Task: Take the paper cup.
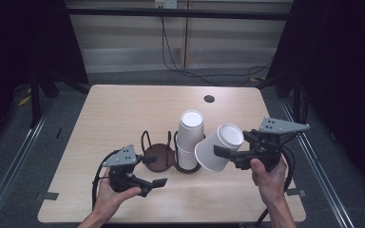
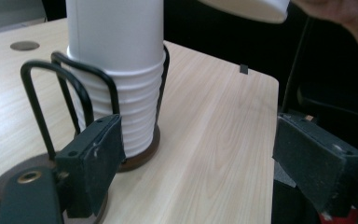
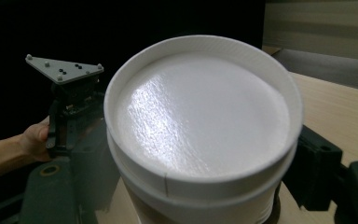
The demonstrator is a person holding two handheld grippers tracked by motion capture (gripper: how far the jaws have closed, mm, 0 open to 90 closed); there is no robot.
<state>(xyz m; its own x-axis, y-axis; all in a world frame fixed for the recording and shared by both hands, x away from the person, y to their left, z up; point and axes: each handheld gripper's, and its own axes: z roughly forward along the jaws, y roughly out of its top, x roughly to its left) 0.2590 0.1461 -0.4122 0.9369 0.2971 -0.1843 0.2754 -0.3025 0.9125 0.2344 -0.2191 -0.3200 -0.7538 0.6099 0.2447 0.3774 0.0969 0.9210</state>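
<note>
From my screen I see the right gripper [image 1: 224, 154] raised above the wooden table [image 1: 114, 114], with its jaws closed on the sides of a white paper cup [image 1: 218, 147]. The cup is tilted, and in the high view its base points up and away from the person. In the right gripper view this cup [image 3: 200, 121] sits between the two black jaws with its flat bottom toward the camera. The right hand [image 1: 268, 173] holds the gripper from below, the forearm coming in from the bottom edge. The left gripper [image 1: 154, 171] is low near the front of the table, its jaws spread apart and holding nothing, pointing toward a dark wire cup holder [image 1: 159, 154]. The left hand [image 1: 114, 192] grips it from under. In the holder stands a stack of white cups [image 1: 189, 140], upright, just beside the held cup. In the left gripper view the stack [image 2: 119, 70] stands inside the black wire loops [image 2: 58, 100].
</note>
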